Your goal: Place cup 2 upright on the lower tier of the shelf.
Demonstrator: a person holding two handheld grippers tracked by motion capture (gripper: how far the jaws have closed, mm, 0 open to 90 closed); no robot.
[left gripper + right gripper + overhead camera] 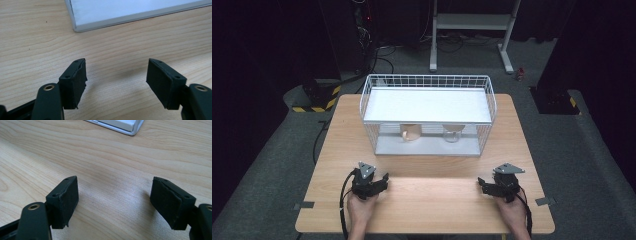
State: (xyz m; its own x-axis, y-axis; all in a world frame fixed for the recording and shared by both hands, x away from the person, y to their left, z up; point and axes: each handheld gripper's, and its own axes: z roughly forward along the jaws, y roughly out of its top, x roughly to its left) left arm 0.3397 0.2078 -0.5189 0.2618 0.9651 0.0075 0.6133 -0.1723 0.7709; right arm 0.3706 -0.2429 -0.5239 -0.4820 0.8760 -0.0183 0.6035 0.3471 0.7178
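Currently, two tools are held low over the light wooden table [427, 200], one in each of the person's hands, near the table's front edge. The left tool [382, 183] is gripped by the left hand [361, 207], and the right tool [484, 184] by the right hand [512, 210]. A grey three-cornered plate is carried on top of each tool.

In the left gripper view, the left tool [116, 80] is seen with its jaws spread wide apart; nothing is held between them, and bare table [37, 37] is visible in the gap. Ahead of this tool, a corner of the white tray base [125, 12] is seen resting on the table.

In the right gripper view, the right tool [115, 200] is likewise seen with its jaws spread wide and nothing gripped. Ahead of it and to its right, a corner of the same white base [125, 126] is visible.

Beyond both tools, a white wire basket [428, 114] with a flat upper shelf is placed on the middle of the table. Under the shelf, on the lower level, a tan cup [411, 132] and a clear glass-like vessel [452, 133] are set side by side, apart from each other. The tools are well apart from each other and from the basket.
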